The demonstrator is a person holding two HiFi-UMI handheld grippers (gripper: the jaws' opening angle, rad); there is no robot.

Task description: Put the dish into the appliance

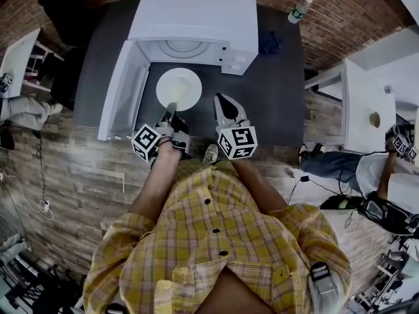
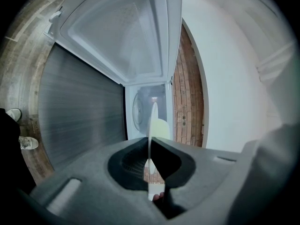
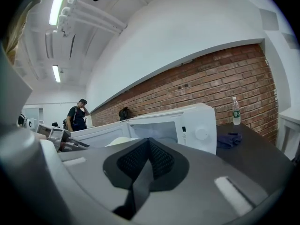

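Observation:
A round white dish (image 1: 179, 88) hangs level just in front of the open white microwave (image 1: 196, 25), whose door (image 1: 124, 90) swings out to the left. My left gripper (image 1: 171, 110) is shut on the dish's near rim. In the left gripper view the dish (image 2: 153, 123) shows edge-on between the jaws of the left gripper (image 2: 150, 146), with the microwave cavity and its turntable (image 2: 140, 110) straight ahead. My right gripper (image 1: 226, 110) hovers to the right of the dish, shut and holding nothing. In the right gripper view the right gripper (image 3: 149, 142) faces the microwave (image 3: 187, 125).
The microwave stands on a dark table (image 1: 275, 103). A water bottle (image 1: 300, 10) and a dark blue cloth (image 1: 268, 42) lie at its back right. A white table (image 1: 366, 103) stands to the right. People sit at both sides of the room.

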